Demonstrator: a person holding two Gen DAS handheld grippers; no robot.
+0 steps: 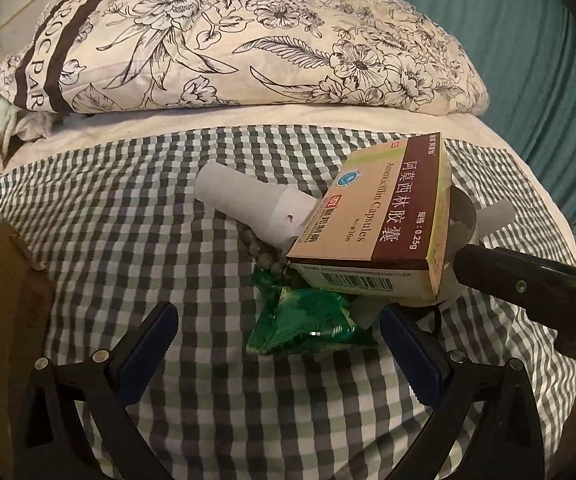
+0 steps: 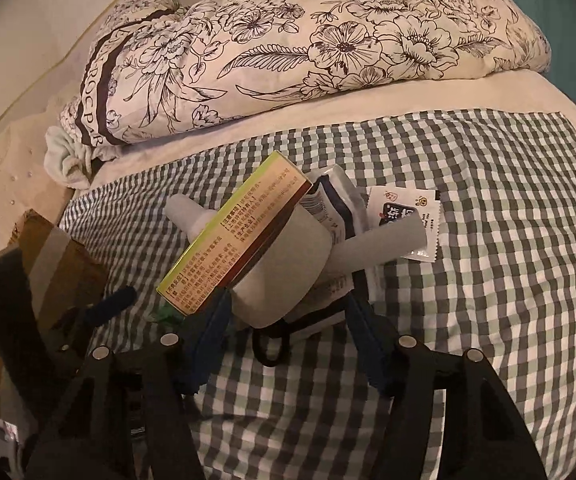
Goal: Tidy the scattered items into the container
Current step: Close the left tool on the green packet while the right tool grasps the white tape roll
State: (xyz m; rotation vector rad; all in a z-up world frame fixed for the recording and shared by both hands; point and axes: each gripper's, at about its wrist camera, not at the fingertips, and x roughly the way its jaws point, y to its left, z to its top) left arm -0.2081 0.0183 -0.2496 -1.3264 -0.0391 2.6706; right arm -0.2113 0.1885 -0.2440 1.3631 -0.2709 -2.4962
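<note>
Right gripper (image 2: 288, 312) clamps white bottle (image 2: 284, 276); medicine box (image 2: 232, 236) atop.

Saw a bed (image 1: 487, 128) in dim, warm light, spread with a green-and-white checked cloth (image 1: 168, 216) over a cream sheet (image 2: 327, 116). Found a floral quilt (image 1: 272, 40) bundled along the far side, a teal curtain (image 1: 527, 60) hanging at right, and a pale wall (image 2: 40, 20) at left.

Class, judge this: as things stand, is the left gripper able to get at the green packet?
Probably yes. The left gripper has its jaws open on either side of the green packet, nothing between. The medicine box overhangs only the packet's far end.
</note>
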